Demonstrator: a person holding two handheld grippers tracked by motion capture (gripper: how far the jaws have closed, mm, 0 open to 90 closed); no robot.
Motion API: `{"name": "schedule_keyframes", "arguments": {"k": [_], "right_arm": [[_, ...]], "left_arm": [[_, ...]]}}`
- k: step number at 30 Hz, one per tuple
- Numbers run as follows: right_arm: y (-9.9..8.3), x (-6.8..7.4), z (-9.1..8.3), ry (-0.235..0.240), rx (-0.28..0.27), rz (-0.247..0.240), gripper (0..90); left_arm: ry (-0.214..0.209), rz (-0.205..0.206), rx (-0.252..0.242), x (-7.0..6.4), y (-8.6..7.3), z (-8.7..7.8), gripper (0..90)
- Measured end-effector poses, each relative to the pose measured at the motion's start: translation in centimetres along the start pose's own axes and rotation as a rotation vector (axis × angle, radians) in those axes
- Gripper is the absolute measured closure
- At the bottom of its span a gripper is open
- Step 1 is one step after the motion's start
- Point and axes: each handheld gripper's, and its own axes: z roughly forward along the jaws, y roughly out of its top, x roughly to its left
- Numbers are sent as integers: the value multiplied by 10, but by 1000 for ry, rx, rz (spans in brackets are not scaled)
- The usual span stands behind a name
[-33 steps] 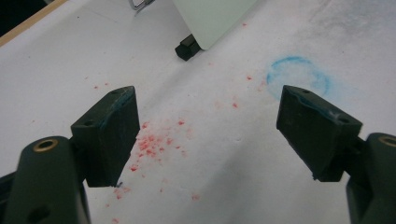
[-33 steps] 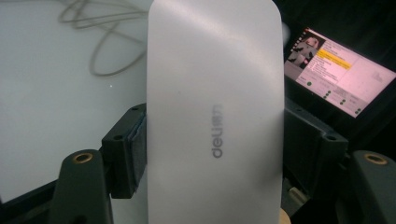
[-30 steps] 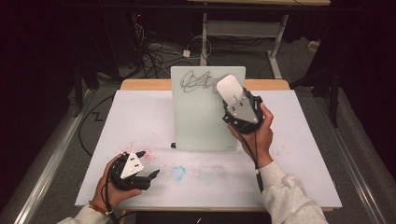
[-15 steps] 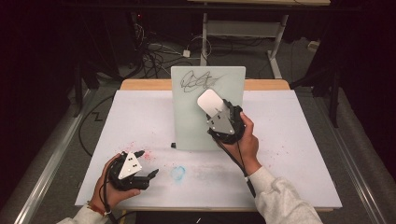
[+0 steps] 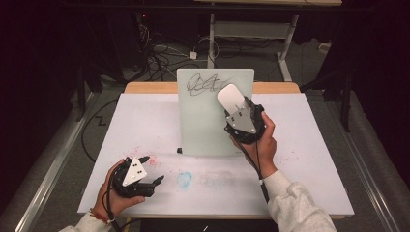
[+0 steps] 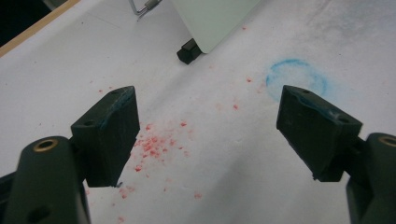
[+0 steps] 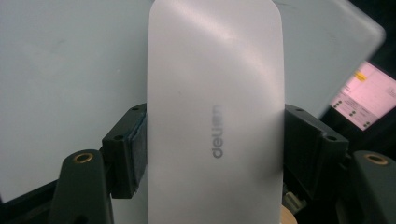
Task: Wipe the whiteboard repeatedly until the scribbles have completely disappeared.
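Since half a second earlier, the right gripper (image 5: 235,107) and its white eraser (image 5: 230,98) were carried up and rightward across the upright whiteboard (image 5: 205,121), nearer the black scribble (image 5: 205,83). The eraser (image 7: 215,112) was seen clamped between both jaws, held against the board face just below-right of the scribble. The left gripper (image 5: 147,176) was kept low over the white table cover (image 5: 145,116), jaws spread wide apart and empty, with red specks (image 6: 156,142) and a blue smudge (image 6: 295,77) noted beneath.
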Motion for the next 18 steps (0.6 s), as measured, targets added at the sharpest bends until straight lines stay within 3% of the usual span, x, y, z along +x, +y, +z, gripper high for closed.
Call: {"name": "schedule_keyframes", "arguments": {"k": [2, 5, 7, 14, 18], "right_arm": [[1, 5, 0, 4, 3, -25, 311], [2, -1, 0, 33, 1, -4, 311], [2, -10, 0, 11, -1, 19, 311], [-5, -61, -3, -70, -2, 177, 311], [-8, -68, -3, -65, 0, 199, 311]], "left_arm": [[-1, -1, -1, 0, 0, 0, 205], [-2, 0, 0, 0, -1, 0, 205], [-2, 1, 2, 0, -1, 0, 205], [-1, -1, 5, 0, -1, 0, 205], [0, 2, 9, 0, -1, 0, 205]]}}
